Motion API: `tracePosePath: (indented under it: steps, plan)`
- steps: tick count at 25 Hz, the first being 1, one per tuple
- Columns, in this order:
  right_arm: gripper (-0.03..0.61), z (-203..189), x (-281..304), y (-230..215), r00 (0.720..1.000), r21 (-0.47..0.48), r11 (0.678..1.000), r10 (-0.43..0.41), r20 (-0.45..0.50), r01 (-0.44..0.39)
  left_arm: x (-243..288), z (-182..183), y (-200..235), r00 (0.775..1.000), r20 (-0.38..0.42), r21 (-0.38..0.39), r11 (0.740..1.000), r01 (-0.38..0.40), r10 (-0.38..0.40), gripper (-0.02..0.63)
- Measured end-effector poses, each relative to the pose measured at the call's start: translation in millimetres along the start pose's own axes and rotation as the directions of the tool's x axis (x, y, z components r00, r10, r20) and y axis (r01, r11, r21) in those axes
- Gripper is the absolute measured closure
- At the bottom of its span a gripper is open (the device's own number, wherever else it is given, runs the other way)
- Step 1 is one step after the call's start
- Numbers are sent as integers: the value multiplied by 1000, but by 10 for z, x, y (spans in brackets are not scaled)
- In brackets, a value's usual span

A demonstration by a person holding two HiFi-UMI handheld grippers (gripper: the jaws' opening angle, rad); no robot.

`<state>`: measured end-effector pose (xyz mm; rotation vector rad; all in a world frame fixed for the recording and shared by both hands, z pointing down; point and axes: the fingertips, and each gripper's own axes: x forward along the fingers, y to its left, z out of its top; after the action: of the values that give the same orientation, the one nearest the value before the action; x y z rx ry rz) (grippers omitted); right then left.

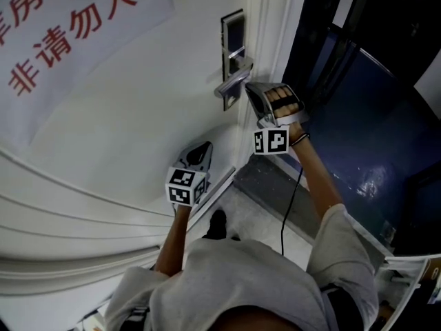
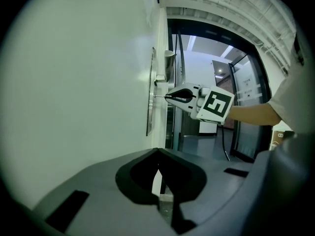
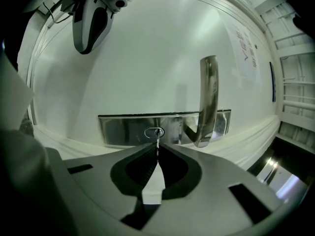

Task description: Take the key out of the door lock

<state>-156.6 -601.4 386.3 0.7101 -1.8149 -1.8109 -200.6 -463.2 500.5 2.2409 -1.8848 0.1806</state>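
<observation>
the right gripper (image 3: 157, 155) has its jaws pinched tight on the thin key (image 3: 157, 142). the key sits in the keyhole of the lock plate (image 3: 120, 130), just beside the door handle (image 3: 208, 100). the left gripper (image 2: 158, 154) hangs near the door (image 1: 138, 102), well apart from the lock, jaws together on nothing. to my eye the pinch covers only the key's end. a pull that isn't straight out could let it slip or jam the blade, and a sideways drift might knock the handle.
</observation>
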Motion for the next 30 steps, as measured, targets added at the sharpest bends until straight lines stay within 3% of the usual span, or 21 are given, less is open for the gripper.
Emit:
tracePosePath:
  steps: [7, 11, 14, 17, 22, 27, 30]
  plan:
    - [549, -160, -222, -23, 1000, 75, 997, -5, -15, 6, 74, 27, -77, 1000, 1, 8, 1000, 13, -13, 595]
    - [549, -258, -356, -18, 999, 222, 975, 2, -38, 7, 115, 39, -118, 1000, 0, 13, 1000, 24, -24, 595]
    - [549, -342, -459, 31, 998, 378, 926, 25, -57, -1, 175, 62, -154, 999, 2, 19, 999, 38, -38, 595]
    - [549, -400, -585, 63, 997, 558, 830, 48, -63, -4, 247, 66, -207, 998, 0, 23, 998, 56, -56, 595]
    - [549, -531, -813, 115, 995, 781, 624, 65, -78, 20, 376, 93, -322, 996, -2, 29, 995, 94, -94, 595]
    - [549, -732, -1079, 308, 990, 917, 391, 82, -117, 76, 470, 124, -404, 992, 2, 33, 992, 124, -124, 595]
    - [549, -857, -1268, 462, 984, 952, 279, 88, -155, 125, 524, 132, -420, 991, 4, 35, 991, 131, -131, 595]
